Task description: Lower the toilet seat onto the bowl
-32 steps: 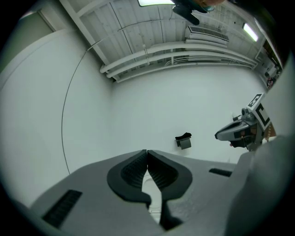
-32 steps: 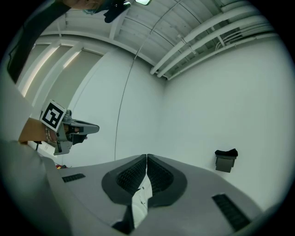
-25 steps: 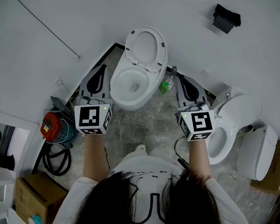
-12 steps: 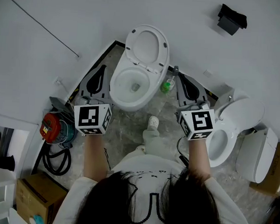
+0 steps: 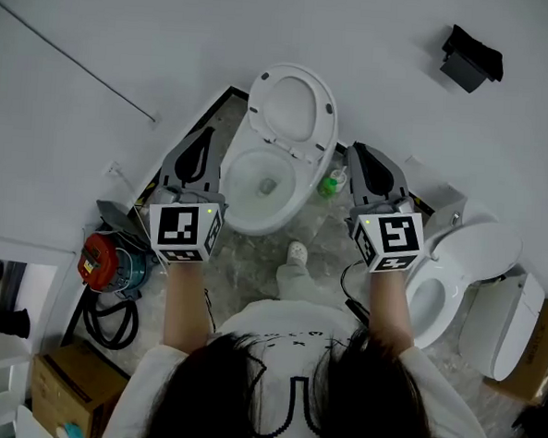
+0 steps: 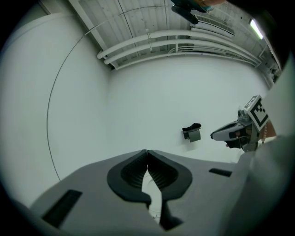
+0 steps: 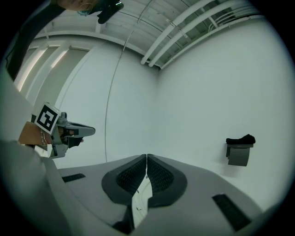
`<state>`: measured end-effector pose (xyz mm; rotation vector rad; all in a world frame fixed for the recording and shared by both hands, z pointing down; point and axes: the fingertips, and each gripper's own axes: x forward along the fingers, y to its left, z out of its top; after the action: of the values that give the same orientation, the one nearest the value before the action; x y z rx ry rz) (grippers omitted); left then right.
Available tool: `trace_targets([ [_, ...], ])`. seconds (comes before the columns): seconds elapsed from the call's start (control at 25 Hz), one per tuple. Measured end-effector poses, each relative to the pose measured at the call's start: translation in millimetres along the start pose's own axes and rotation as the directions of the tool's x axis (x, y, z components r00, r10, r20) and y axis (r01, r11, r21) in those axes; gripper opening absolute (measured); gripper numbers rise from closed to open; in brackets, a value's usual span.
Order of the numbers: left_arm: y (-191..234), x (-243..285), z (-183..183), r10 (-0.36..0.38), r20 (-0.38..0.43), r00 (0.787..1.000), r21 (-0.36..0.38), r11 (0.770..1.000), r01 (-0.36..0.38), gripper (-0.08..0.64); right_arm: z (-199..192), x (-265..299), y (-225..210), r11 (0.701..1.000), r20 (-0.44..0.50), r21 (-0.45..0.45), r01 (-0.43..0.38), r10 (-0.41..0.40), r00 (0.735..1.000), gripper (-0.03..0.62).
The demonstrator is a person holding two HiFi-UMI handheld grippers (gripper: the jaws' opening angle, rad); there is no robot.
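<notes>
Looking steeply down, a small room is seen with plain white walls (image 5: 127, 47) and a grey marbled floor (image 5: 243, 262). A red device (image 5: 101, 254) with dark hoses and a cardboard box (image 5: 65, 386) are placed at the left. A second toilet (image 5: 456, 262) is set at the right, and a black holder (image 5: 469, 57) is fixed to the wall.

The toilet bowl (image 5: 262, 190) is located at the centre, against the wall, with a green bottle (image 5: 330, 183) just beside it. Its long axis runs from the wall toward the person, the front rim pointing down and slightly left in the head view. The toilet seat (image 5: 295, 108) is raised, leaning back at the wall end, clear of the bowl.

The left gripper (image 5: 203, 137) and the right gripper (image 5: 359, 154) are held level on either side of the bowl, touching nothing. The jaws of each are closed tip to tip, with nothing clamped between them.

Compared with one second earlier, both grippers have been carried forward toward the wall and now flank the bowl more closely. A shoe (image 5: 297, 253) has been brought forward. The seat remains raised.
</notes>
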<state>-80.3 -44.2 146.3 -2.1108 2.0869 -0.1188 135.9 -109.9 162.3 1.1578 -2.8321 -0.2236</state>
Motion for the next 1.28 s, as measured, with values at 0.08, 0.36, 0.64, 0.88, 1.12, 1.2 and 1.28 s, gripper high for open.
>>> trace_targets([
  [0.08, 3, 24, -2, 0.001, -0.007, 1.0, 0.001, 1.0, -0.001, 0.01, -2, 19, -15, 1.0, -0.002, 0.007, -0.002, 0.002, 1.0, 0.029],
  [0.36, 2, 112, -16, -0.001, -0.039, 0.999, -0.008, 1.0, 0.0, 0.011, -22, 78, -75, 1.0, -0.026, 0.031, -0.007, 0.008, 1.0, 0.029],
  [0.64, -4, 184, -36, 0.013, -0.079, 0.997, -0.016, 1.0, -0.014, 0.011, -48, 121, -133, 0.997, -0.057, 0.077, 0.005, -0.001, 0.998, 0.029],
  [0.88, -20, 234, -51, -0.024, -0.135, 0.991, 0.003, 1.0, 0.025, 0.016, -64, 147, -166, 0.995, -0.075, 0.102, -0.01, 0.018, 0.997, 0.029],
  [1.12, -32, 267, -68, -0.061, -0.18, 0.982, 0.022, 0.998, 0.066, 0.133, -78, 164, -184, 0.992, -0.085, 0.122, -0.023, 0.034, 0.996, 0.029],
  [1.2, -33, 276, -75, -0.073, -0.201, 0.977, 0.03, 0.996, 0.081, 0.133, -83, 169, -187, 0.991, -0.089, 0.132, -0.025, 0.037, 0.995, 0.029],
  [1.28, -33, 285, -83, -0.087, -0.222, 0.971, 0.037, 0.995, 0.097, 0.133, -87, 175, -188, 0.99, -0.095, 0.138, -0.029, 0.043, 0.995, 0.029],
])
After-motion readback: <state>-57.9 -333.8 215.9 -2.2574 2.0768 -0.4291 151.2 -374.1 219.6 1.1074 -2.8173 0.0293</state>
